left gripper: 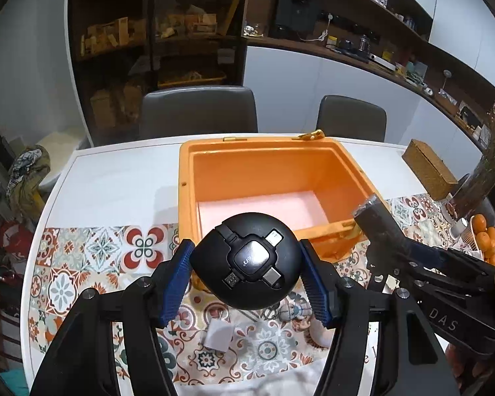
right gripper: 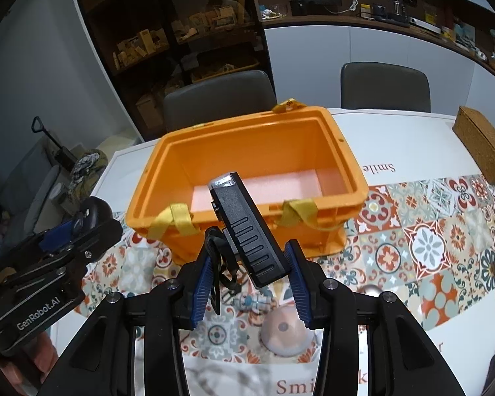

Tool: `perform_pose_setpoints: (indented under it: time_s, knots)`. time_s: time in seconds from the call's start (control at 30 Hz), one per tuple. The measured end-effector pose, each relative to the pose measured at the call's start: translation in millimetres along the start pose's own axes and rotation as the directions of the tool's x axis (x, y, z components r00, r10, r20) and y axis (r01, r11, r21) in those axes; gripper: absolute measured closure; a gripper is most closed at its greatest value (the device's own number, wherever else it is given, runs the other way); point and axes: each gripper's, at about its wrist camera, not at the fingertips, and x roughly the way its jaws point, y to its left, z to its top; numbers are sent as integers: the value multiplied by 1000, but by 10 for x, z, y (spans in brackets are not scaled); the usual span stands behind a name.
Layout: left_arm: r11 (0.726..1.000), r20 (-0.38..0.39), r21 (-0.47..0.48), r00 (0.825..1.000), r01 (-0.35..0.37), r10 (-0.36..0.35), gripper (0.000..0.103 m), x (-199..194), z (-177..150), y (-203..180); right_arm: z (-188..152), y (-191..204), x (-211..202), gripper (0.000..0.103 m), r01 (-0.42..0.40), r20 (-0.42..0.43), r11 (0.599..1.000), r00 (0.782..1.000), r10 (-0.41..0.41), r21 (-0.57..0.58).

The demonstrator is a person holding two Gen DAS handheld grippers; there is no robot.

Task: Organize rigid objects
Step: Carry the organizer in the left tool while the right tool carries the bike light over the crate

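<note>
- The bench (left gripper: 115,178) is white, with a patterned tile runner (left gripper: 92,257) along its near side.
- An orange crate (left gripper: 267,165) stands open in the middle of the bench, its far edge toward two grey chairs (left gripper: 198,112). Pink foam (left gripper: 264,208) lines its floor, and yellow straps (right gripper: 178,221) hang over its near wall.
- A woven box (left gripper: 429,171) sits on the far right of the bench, well apart from the crate.
- The left hand-held gripper (left gripper: 247,270) clamps a black dome (left gripper: 247,264) between its blue pads, above the runner just near of the crate's near wall. A cable with several plugs is wound over the dome's top.
- The right hand-held gripper (right gripper: 250,270) is closed on a black ridged block (right gripper: 247,227), which tilts up and left, its far end over the crate's near wall.
- A pale dome (right gripper: 285,333) rests on the runner, below the right hand-held gripper.
- A small white block (left gripper: 217,333) lies on the runner, below the left hand-held gripper.
- Oranges (left gripper: 485,234) sit at the right edge.
</note>
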Motion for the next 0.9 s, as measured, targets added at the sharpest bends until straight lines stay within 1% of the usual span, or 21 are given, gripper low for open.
perform_pose_setpoints:
  time_s: [0.33,0.4,0.6,0.9]
  knots:
    - [998,16,49,999,-51,50,41,135,323,-35,375,-5,133,60,19,-24,1000,1000,-19,-3]
    - [997,12,57,999,-52,51,41,175,381,-38,436,2,163,60,27,-27,1000,999,-27,-9]
    - [995,-6,76,998,-58,59,41,287,491,-57,620,21,281,59,48,-44,998,998,-49,-27]
    - [996,-64,67,996,-59,63,41,536,627,-4,807,-56,593,59,51,-130,999,990,-52,-5]
